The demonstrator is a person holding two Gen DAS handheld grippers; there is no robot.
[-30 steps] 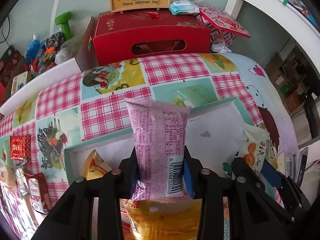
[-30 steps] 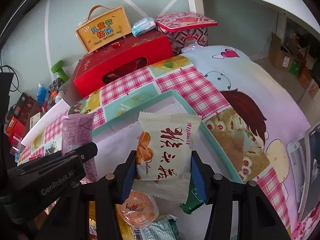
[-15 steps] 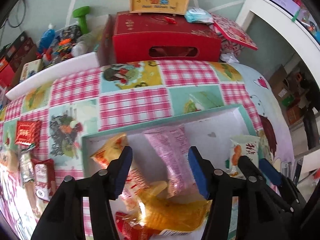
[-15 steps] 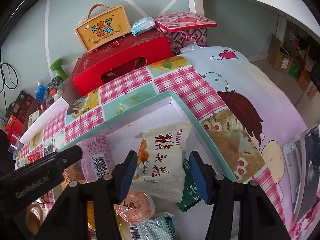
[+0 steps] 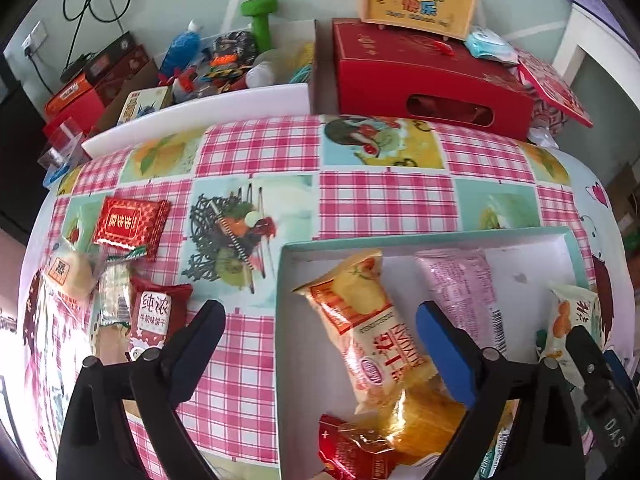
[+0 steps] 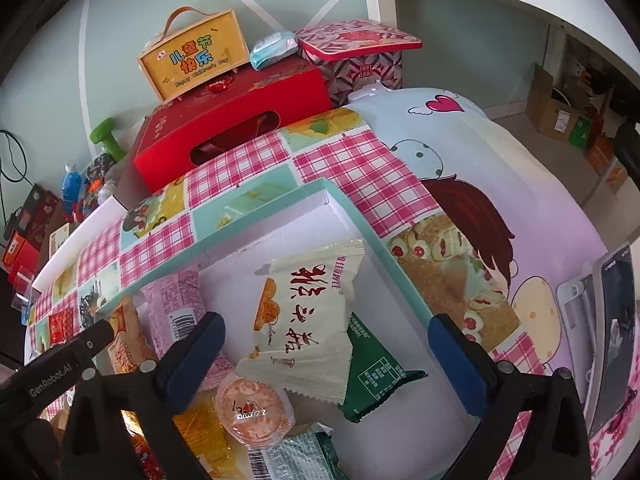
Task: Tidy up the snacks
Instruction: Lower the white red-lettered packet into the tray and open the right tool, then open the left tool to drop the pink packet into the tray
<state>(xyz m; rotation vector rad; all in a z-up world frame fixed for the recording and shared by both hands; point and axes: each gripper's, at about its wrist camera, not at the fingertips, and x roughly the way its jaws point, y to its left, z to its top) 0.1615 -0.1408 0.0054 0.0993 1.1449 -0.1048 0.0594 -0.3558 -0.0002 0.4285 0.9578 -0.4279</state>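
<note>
Both tongs just opened wide, nothing between the jaws. Left tongs [image 5: 320, 334] straddle the box [image 5: 424, 239] wall. Loose snacks, including a dark red packet [image 5: 154, 312], lie left of them on the surface, long axis pointing away. Right tongs [image 6: 326, 340] hang over the cream packet [image 6: 306, 312] lying in the box.

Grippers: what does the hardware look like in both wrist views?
Both are matte black plastic with round silver rivets and blue pads on the inner finger faces. The left tool shows in its own view; the right tool likewise. White "GenRobot.AI" lettering marks the left tool's body. No cables or sleeves visible.
</note>
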